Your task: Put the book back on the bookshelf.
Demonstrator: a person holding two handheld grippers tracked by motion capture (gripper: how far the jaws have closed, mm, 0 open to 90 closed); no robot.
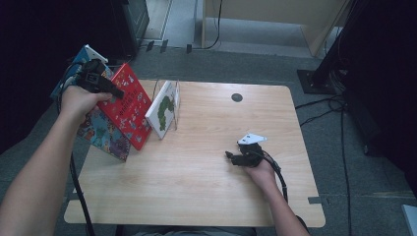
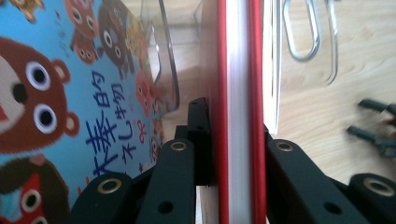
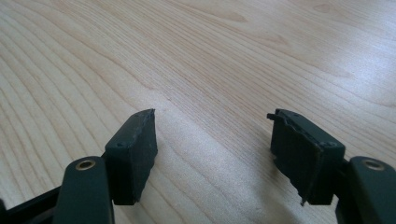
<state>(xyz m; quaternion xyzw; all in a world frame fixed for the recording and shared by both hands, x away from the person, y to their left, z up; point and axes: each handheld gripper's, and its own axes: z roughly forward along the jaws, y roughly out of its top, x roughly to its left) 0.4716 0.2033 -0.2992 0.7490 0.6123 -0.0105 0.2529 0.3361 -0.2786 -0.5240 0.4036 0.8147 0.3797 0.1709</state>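
A: In the high view the left gripper [image 1: 118, 93] clamps the red book [image 1: 129, 104], which leans against the blue book [image 1: 105, 133] at the table's [image 1: 206, 196] left edge. The right gripper [image 1: 229, 156] rests apart.

B: The left gripper view shows its jaws pinching the red book [image 2: 238, 93] across both covers. It looks stiff, fairly light, glossy; a grip near the spine seems safest.

A: In the right gripper view the right gripper [image 3: 212, 135] gapes, empty, above bare wood.
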